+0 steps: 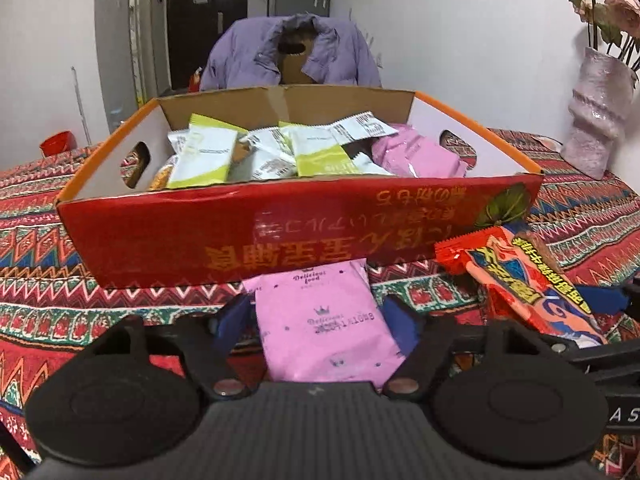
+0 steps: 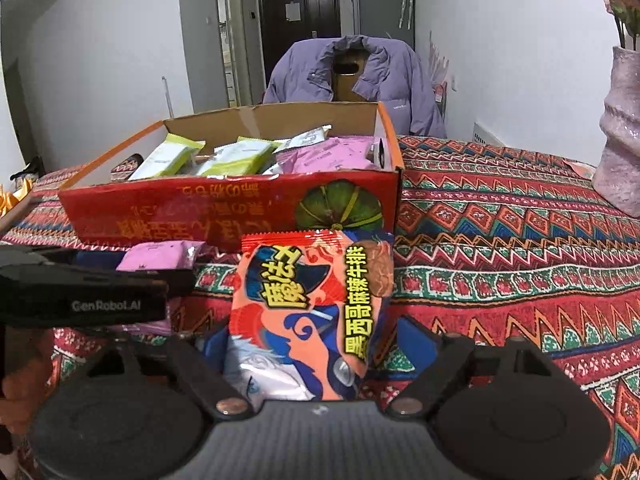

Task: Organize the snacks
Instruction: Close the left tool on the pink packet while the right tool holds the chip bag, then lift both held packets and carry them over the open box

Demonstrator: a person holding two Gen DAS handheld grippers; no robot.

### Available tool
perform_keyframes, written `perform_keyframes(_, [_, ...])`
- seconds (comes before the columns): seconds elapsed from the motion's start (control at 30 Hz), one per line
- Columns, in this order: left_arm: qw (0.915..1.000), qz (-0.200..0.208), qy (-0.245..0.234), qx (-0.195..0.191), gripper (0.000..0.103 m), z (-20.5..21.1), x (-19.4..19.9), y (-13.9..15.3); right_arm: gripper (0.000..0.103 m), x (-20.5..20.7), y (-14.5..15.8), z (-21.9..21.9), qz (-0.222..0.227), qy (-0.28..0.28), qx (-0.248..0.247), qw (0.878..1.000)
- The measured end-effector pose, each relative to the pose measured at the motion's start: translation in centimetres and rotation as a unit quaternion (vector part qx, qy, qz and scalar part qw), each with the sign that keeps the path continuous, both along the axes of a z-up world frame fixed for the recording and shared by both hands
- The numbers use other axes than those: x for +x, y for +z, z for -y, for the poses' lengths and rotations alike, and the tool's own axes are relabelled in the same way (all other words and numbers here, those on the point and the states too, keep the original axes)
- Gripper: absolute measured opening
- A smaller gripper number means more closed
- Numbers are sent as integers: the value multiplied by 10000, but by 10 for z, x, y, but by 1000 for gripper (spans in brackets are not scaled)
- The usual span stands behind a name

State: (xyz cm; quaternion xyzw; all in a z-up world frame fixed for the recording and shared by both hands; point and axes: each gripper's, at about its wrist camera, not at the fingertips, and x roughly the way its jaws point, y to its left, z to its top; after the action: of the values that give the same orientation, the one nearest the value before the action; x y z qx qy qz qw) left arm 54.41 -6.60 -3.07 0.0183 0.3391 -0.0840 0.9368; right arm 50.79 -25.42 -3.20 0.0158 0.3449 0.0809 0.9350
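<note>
Left hand-held gripper (image 1: pixel 320 316): blue-padded fingers (image 1: pixel 404 320) sit on either side of a pink snack packet (image 1: pixel 320 320) printed "Delicious food". The pads look pressed against the packet's edges, so I read it as clamped, though the contact on the left side is partly hidden by the packet itself. The packet's far end reaches the red front wall of the cardboard box (image 1: pixel 200 236).

Right hand-held gripper (image 2: pixel 308 344): fingers (image 2: pixel 418 342) flank a red-orange snack packet (image 2: pixel 308 312) with yellow lettering and a cartoon figure. The packet stands upright between the pads and looks gripped. Its top edge overlaps the front wall of the box near the green pumpkin print (image 2: pixel 340 208). In the left wrist view the same red-orange packet appears to the right of the pink one, tilted.

Box: open-topped, orange rim, oval handle cut-outs in the end walls. Inside lie several green-and-white sachets (image 1: pixel 204 156) and pink packets (image 1: pixel 416 152), loosely piled. It rests on a table covered with a red patterned cloth (image 2: pixel 500 240).

Background: a purple jacket (image 1: pixel 292 52) draped over a chair behind the box; a pale pink vase (image 1: pixel 596 112) with flowers at the table's far right; a dark door (image 2: pixel 298 16) beyond.

In the right wrist view the body of the left gripper, marked "GenRobot.AI", enters from the left edge, with a bit of a person's hand (image 2: pixel 18 368) below it.
</note>
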Motion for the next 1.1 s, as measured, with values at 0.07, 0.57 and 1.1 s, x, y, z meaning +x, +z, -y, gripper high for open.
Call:
perform_keyframes(0.07, [10000, 31, 90, -4, 63, -3, -2, 0, 70, 0, 0, 1, 31, 18, 69, 10000])
perform_keyframes(0.57, [9984, 404, 399, -6, 63, -44, -118, 58, 60, -80, 52, -11, 510, 417, -8, 9978])
perform_keyframes(1.1, [9912, 959, 908, -92, 63, -85, -249, 105, 60, -196, 104, -10, 1052, 624, -40, 9925])
